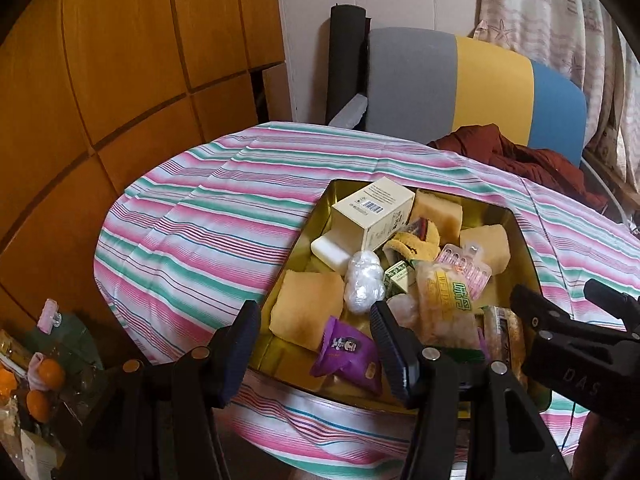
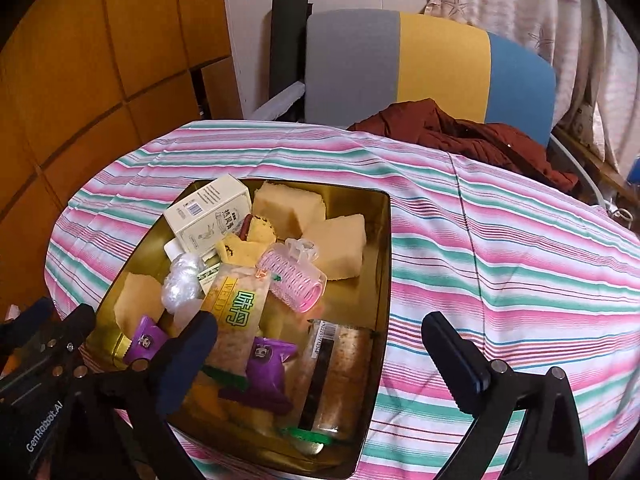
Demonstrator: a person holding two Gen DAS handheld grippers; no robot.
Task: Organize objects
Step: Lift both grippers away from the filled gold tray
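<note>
Gold-coloured metal tin [image 2: 384,240] sits on the striped tablecloth [image 2: 500,248], and it is crammed — a cream carton [image 2: 208,216] leans at the far corner, yellow sponge blocks [image 2: 340,236] crowd the back, and a pink hair roller [image 2: 292,280] lies across the middle beside a crinkled ball of clear plastic [image 2: 180,280]. Nearer the rim, a long snack packet with green lettering [image 2: 240,320] lies over purple sachets [image 2: 268,360], and a clear-wrapped brown bar [image 2: 340,368] runs along the right wall of the tin. Right gripper [image 2: 320,360] hangs over that near end, jaws spread wide with nothing pressed between the pads — one finger over the packets, the other out over the cloth. Left gripper [image 1: 316,344] stands at the tin's near-left edge, jaws about half apart and empty, a purple sachet [image 1: 348,356] and a sponge [image 1: 304,308] showing in the gap. Round about: a chair with a grey, yellow and blue back [image 1: 480,92] behind the table, dark red clothing [image 1: 520,160] heaped on it, and oranges [image 1: 44,384] among clutter low on the left.
</note>
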